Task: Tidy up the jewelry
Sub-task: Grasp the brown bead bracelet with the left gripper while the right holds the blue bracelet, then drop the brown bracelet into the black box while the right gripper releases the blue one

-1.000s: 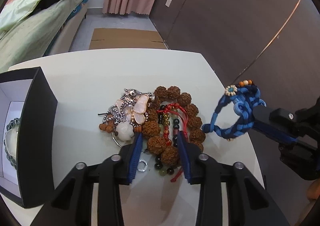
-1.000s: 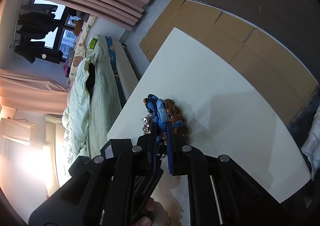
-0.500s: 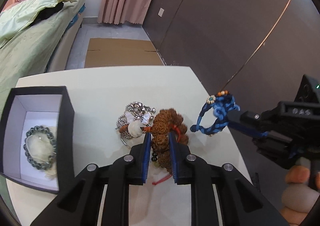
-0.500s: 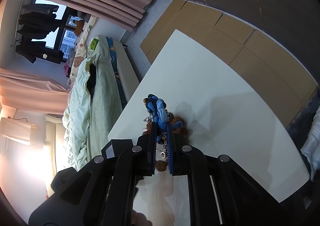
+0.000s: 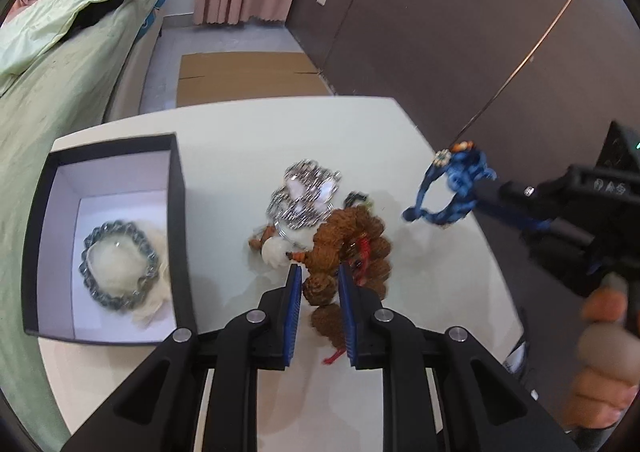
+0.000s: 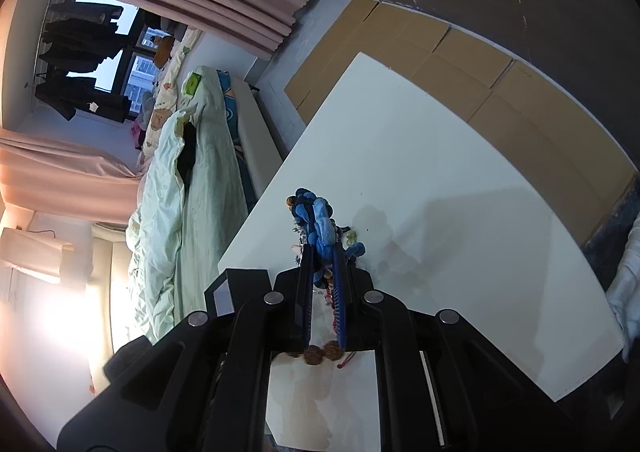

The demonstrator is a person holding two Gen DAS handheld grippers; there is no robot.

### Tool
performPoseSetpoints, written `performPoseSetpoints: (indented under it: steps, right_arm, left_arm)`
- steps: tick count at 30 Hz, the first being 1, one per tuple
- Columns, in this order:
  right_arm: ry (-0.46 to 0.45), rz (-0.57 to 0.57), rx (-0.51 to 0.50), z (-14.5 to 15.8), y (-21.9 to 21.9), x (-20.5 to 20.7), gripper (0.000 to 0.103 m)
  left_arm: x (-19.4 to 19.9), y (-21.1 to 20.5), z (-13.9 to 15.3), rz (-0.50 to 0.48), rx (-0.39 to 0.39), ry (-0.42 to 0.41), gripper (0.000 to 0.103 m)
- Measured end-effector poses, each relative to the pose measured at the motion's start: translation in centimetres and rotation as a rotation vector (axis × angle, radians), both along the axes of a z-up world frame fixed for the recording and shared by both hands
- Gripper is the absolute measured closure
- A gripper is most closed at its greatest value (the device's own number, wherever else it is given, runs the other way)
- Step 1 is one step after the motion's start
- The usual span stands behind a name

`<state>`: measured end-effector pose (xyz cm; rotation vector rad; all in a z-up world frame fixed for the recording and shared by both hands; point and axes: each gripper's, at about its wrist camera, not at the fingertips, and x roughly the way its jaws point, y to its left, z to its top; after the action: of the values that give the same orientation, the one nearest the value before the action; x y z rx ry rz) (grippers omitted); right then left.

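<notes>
Jewelry lay heaped on the table (image 5: 240, 156); our left tongs (image 5: 318, 284) pinched the brown bead bracelet (image 5: 344, 236), right tongs (image 6: 323, 264) clamped the blue cord bracelet (image 6: 316, 220); we judged lifting slowly toward the box (image 5: 176, 212) wise, lest tangled pieces follow

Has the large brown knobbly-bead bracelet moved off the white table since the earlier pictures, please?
Yes. The brown knobbly-bead bracelet, clamped in the left gripper, has lifted up and away from the silver chain pile left on the white table.

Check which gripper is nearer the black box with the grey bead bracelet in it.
Left. The left gripper, shut on the brown bead bracelet, sits just right of the black box. The right gripper, shut on the blue braided bracelet, is beyond the pile, over the table's far-right edge.
</notes>
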<state>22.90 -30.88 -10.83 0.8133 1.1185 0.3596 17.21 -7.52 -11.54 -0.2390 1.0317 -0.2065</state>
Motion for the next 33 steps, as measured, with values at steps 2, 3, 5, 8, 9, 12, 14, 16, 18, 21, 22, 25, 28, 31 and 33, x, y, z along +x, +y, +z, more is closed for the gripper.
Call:
performPoseSetpoints:
  steps: [2,3,5,8,9,12,14,16,18,21,22,25,28,31,33]
  right_arm:
    - [0.004,0.004,0.0,-0.1,0.1,-0.1,0.093]
    - [0.006,0.006,0.0,-0.2,0.2,-0.2,0.093]
    - [0.007,0.009,-0.002,-0.2,0.3,-0.3,0.093]
    - [0.006,0.012,-0.007,-0.1,0.3,-0.4,0.093]
    - [0.007,0.011,-0.008,-0.2,0.3,-0.5,0.093]
    - [0.007,0.01,-0.007,-0.1,0.3,-0.5,0.093]
    - [0.005,0.011,-0.005,-0.1,0.3,-0.6,0.093]
    - [0.003,0.012,-0.004,-0.1,0.2,-0.6,0.093]
    - [0.003,0.016,-0.002,0.0,0.3,-0.5,0.093]
    - [0.0,0.023,0.002,0.1,0.3,-0.5,0.093]
    - [-0.002,0.025,0.003,0.2,0.3,-0.5,0.093]
    - [-0.01,0.025,0.007,0.4,0.1,-0.6,0.093]
    - [-0.017,0.023,0.009,0.5,0.0,-0.7,0.093]
    - [-0.025,0.027,0.01,0.7,0.1,-0.9,0.093]
    - [-0.033,0.029,0.012,0.9,0.3,-1.0,0.093]
  left_arm:
    - [-0.3,-0.1,-0.1,0.0,0.011,-0.005,0.078]
    - [-0.5,-0.1,-0.1,0.004,0.015,-0.012,0.071]
    - [-0.6,-0.4,-0.2,0.013,0.036,-0.025,0.067]
    - [-0.5,-1.1,-0.9,0.009,0.059,-0.014,0.067]
    - [-0.4,-1.3,-1.2,0.008,0.064,-0.009,0.067]
    - [-0.3,-2.4,-1.8,0.005,0.133,-0.012,0.067]
    - [-0.3,-3.1,-2.3,0.005,0.193,-0.004,0.069]
    - [-0.3,-3.4,-2.9,0.003,0.201,0.027,0.07]
    - [-0.4,-3.2,-3.6,0.013,0.18,0.051,0.07]
    - [-0.3,-2.9,-3.6,0.015,0.161,0.054,0.084]
    - [-0.4,-2.7,-3.4,0.025,0.153,0.047,0.085]
    - [-0.4,-1.9,-2.6,0.044,0.097,0.011,0.087]
    - [-1.0,-1.5,-0.7,0.037,0.054,-0.054,0.087]
    - [-1.4,-1.1,0.7,0.03,0.0,-0.093,0.087]
    - [-1.6,-0.9,1.3,0.026,-0.024,-0.11,0.087]
